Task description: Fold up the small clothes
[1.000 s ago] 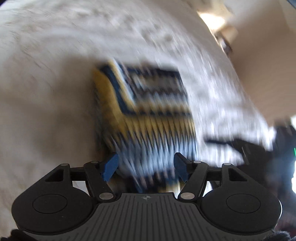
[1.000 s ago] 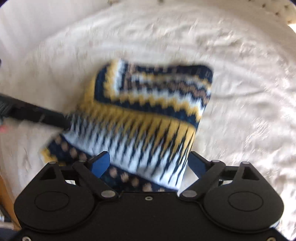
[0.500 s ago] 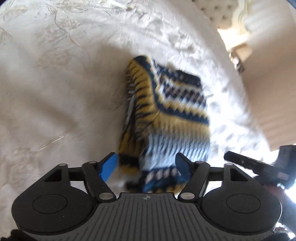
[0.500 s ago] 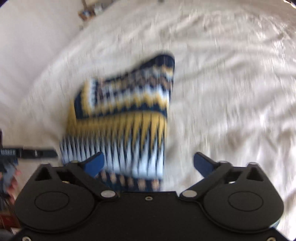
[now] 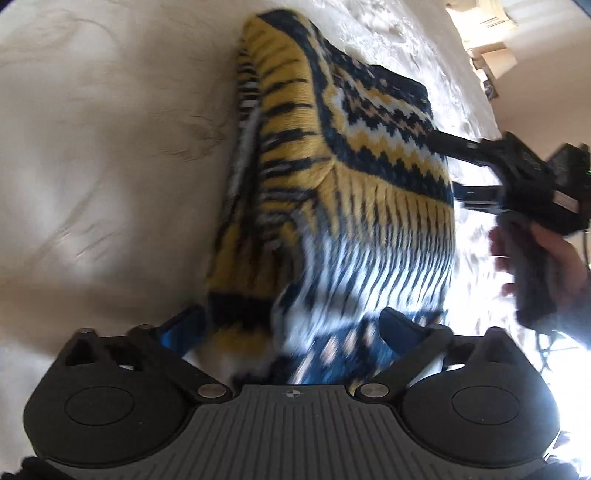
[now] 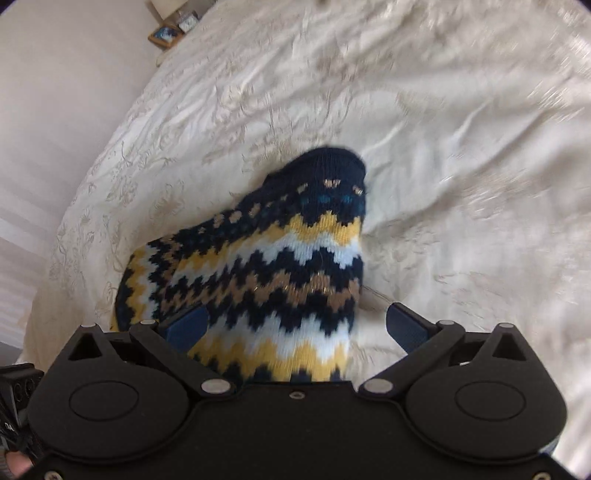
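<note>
A small knitted sweater in navy, yellow and white zigzags lies folded on the cream bedspread. My left gripper is open, its blue fingers on either side of the sweater's near edge. My right gripper is open, with the sweater between its fingers and one side of the cloth raised. The right gripper also shows in the left wrist view, its open fingers straddling the sweater's right edge.
The embroidered bedspread spreads wide on all sides. A small framed picture stands beyond the bed's far left edge. A bright window area lies at the top right of the left wrist view.
Both grippers have moved in close to the sweater. The right gripper has swung to its right edge, and the cloth now lies between the fingers of each.
</note>
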Tool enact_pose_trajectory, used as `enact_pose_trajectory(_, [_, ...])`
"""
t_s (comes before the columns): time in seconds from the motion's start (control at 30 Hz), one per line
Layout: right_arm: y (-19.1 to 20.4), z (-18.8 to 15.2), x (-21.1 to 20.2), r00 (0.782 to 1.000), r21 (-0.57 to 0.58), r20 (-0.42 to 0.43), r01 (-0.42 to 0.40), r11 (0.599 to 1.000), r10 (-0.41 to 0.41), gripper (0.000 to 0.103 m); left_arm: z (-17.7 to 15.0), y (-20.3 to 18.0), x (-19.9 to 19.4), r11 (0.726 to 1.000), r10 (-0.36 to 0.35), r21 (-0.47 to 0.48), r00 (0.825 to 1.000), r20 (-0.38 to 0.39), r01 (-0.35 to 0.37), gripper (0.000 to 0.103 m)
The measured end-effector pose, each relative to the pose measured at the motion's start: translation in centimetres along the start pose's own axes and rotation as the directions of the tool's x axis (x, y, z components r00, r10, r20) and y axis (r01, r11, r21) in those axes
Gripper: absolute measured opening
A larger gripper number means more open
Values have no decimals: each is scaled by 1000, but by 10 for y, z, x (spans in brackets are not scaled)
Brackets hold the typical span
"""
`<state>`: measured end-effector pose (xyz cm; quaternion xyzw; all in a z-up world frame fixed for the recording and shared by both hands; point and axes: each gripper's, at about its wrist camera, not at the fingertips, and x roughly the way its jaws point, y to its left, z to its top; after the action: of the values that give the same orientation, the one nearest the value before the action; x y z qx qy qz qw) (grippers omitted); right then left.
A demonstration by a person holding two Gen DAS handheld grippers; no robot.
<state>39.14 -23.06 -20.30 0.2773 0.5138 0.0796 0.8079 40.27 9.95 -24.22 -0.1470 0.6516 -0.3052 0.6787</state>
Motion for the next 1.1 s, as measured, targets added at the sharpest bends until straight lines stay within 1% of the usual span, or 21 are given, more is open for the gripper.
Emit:
enact_pose_trajectory(0.1, [-5,8,20,998,17,-24,-50,999,50,103,11,-7,14,1000,7,11,1000,-24,-6,102])
enact_pose_trajectory(0.17, [-4,13,27,997,5,-6,-72,997,72,103,15,-9,12,999,-33,15,999,-13,33,102])
enact_pose_trajectory(0.23, [-1,16,29,994,-24,23,-108,994,108,103,15,-11,5,996,-86,4,996,31,86,102])
enact_pose_trajectory(0.27, [0,18,31,993,-33,24,-116,993,117,103,14,-14,0,994,-113,13,991,70,112,102])
enact_pose_trajectory(0.3, [1,19,32,993,-35,18,-119,992,120,103,11,-17,-3,992,-126,30,987,100,124,102])
enact_pose_trajectory(0.33, [1,20,33,992,-33,14,-122,992,123,103,10,-21,-2,992,-117,52,987,107,112,102])
enact_pose_trajectory(0.4, [-1,21,33,991,-23,13,-133,991,133,103,7,-25,7,994,-69,85,996,63,64,102])
enact_pose_trajectory(0.43, [-2,20,31,990,-20,14,-140,990,140,103,4,-25,10,994,-58,91,997,58,52,102])
enact_pose_trajectory(0.53, [-6,18,25,990,-15,9,-144,989,144,103,-12,-14,0,996,-65,66,994,89,59,102])
enact_pose_trajectory(0.63, [-8,15,23,988,-27,1,-157,987,157,103,-20,-10,-2,996,-70,66,993,93,64,102])
enact_pose_trajectory(0.7, [-9,13,23,987,-44,6,-160,986,160,103,-20,-8,0,995,-81,68,992,101,75,101])
enact_pose_trajectory(0.73, [-8,13,24,987,-48,8,-160,986,160,103,-14,-12,4,994,-93,73,988,121,85,101])
enact_pose_trajectory(0.8, [-5,13,26,986,-46,17,-164,985,165,103,-4,-25,18,987,-134,103,980,144,120,101])
enact_pose_trajectory(0.83, [-3,14,28,985,-41,18,-168,985,169,103,2,-34,28,987,-134,112,981,138,119,102])
enact_pose_trajectory(0.87, [-1,16,28,986,-36,13,-168,985,168,103,8,-41,38,989,-114,110,985,131,99,102])
enact_pose_trajectory(0.93, [2,20,30,988,-32,-11,-152,988,152,103,12,-47,46,994,-86,74,986,141,76,102])
enact_pose_trajectory(0.97, [3,23,29,988,-23,-27,-150,988,150,100,12,-46,45,996,-86,36,985,149,81,102])
enact_pose_trajectory(1.0, [3,24,27,989,-5,-30,-144,990,144,94,10,-44,43,995,-96,3,983,156,97,97])
enact_pose_trajectory(1.03, [3,25,24,991,11,-24,-128,992,128,73,7,-40,38,993,-108,-21,981,162,113,82])
enact_pose_trajectory(1.07, [2,24,20,994,23,-15,-104,994,105,52,4,-36,35,992,-114,-36,980,165,122,73])
enact_pose_trajectory(1.1, [0,23,15,996,32,-6,-94,995,94,44,2,-33,30,992,-109,-38,980,164,117,55])
